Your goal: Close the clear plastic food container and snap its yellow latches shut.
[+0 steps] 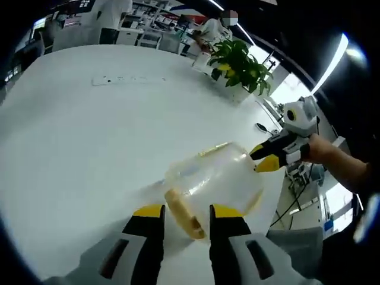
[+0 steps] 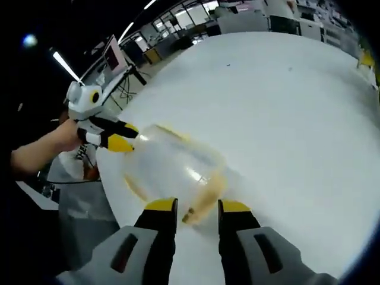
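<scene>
Here a container sits on a white table, a plant beyond.

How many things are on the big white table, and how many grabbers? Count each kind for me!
Clear container: 1
Potted plant: 1
Flat white strip: 1
Grippers: 2, left gripper and right gripper
Total: 5
</scene>
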